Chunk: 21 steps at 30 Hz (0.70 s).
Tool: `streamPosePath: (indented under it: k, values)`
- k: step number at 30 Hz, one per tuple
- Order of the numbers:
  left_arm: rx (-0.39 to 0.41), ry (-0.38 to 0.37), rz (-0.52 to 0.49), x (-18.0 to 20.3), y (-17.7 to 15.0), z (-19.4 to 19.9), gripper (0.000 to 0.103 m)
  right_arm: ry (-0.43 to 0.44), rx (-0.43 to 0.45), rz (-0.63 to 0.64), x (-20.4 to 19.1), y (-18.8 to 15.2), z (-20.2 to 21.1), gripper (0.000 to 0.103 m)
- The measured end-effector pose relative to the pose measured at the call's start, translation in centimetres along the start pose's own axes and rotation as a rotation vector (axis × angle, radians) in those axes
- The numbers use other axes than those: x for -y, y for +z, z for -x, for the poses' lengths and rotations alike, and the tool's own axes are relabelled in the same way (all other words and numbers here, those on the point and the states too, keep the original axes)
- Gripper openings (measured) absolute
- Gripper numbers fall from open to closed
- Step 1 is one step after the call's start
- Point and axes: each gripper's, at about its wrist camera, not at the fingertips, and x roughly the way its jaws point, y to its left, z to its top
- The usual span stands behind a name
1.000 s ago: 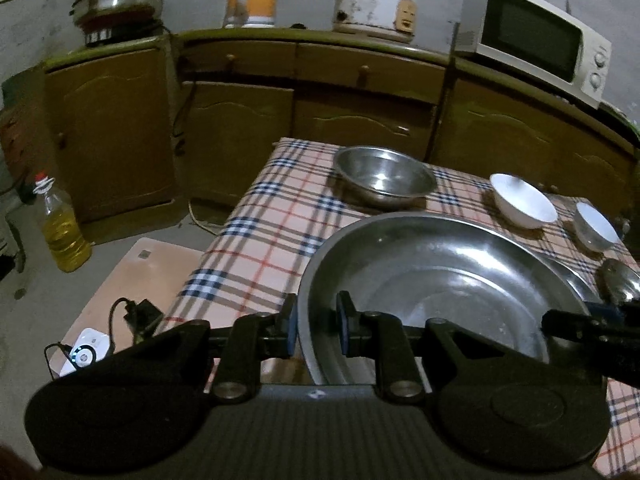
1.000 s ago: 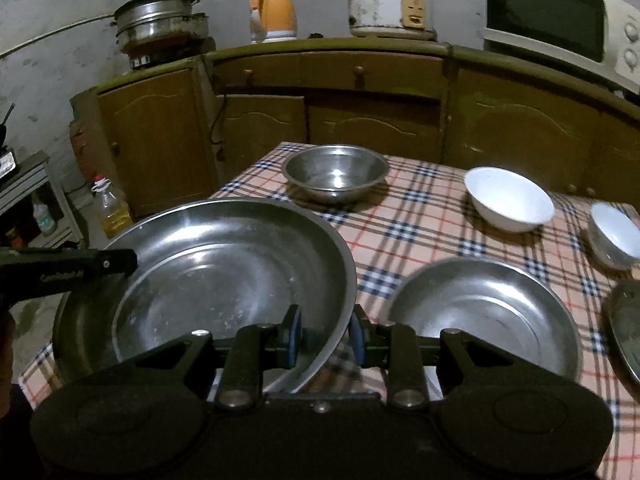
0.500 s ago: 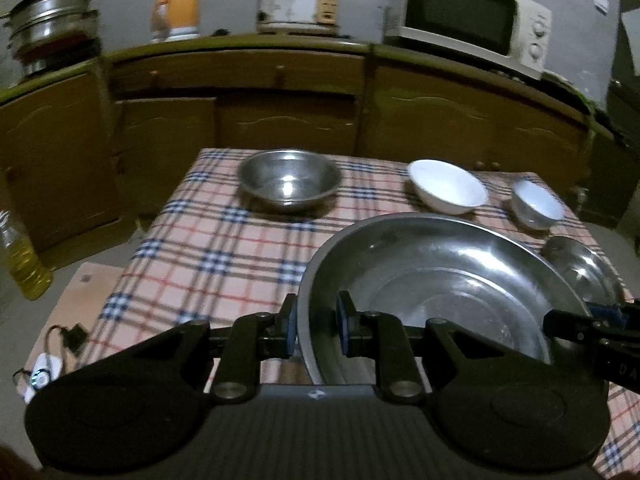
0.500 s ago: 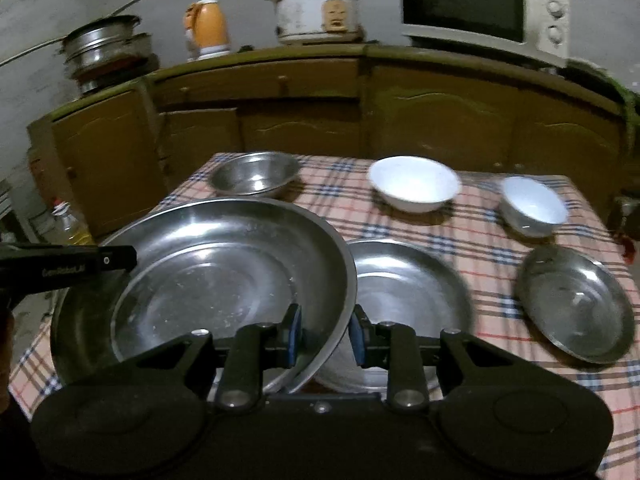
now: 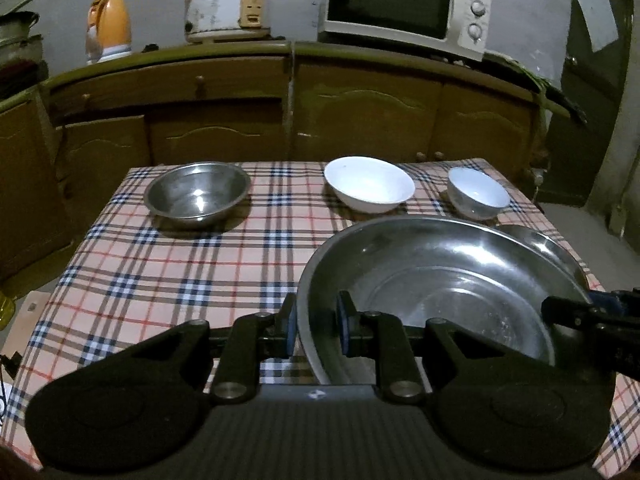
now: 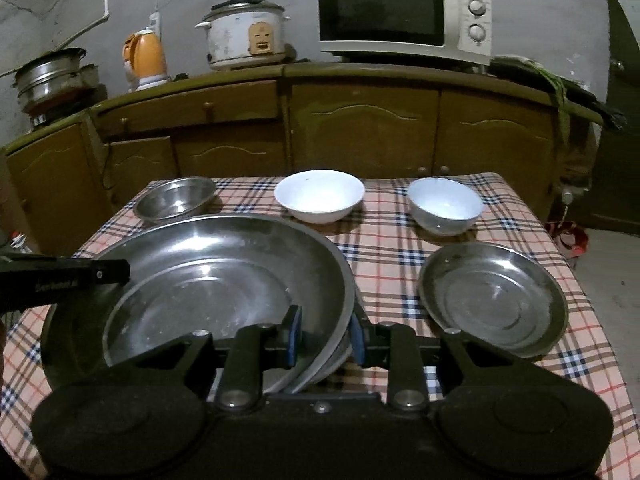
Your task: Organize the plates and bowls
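Tablecloth (image 5: 192, 272): pink-beige plaid, crossed by navy, white and red lines. Large basin (image 5: 448, 276), small steel bowl (image 5: 197, 194) and flat plate (image 6: 494, 300): bare silver metal. Two bowls (image 5: 370, 188) (image 6: 444, 204): white. Cabinets (image 6: 360, 128): brown wood. Kettle (image 6: 145, 56): orange. Gripper pads (image 6: 295, 334): apparently blue, in dim light.

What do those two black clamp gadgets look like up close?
Both look alike. The left gripper and right gripper are matte black, with two rounded discs at the base, angular linkage arms joined by silver pivot bolts, and blue pads lining the fingertips. One finger bears small white lettering, too blurred to read. No cables or sleeves show.
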Motion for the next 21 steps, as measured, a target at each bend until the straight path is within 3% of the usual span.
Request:
streamPosePath:
  k: [21]
  values:
    - [-0.019, 0.004, -0.047, 2.4, 0.6, -1.7, 0.021, -0.011, 0.008, -0.044, 2.9, -0.5, -1.5, 0.033]
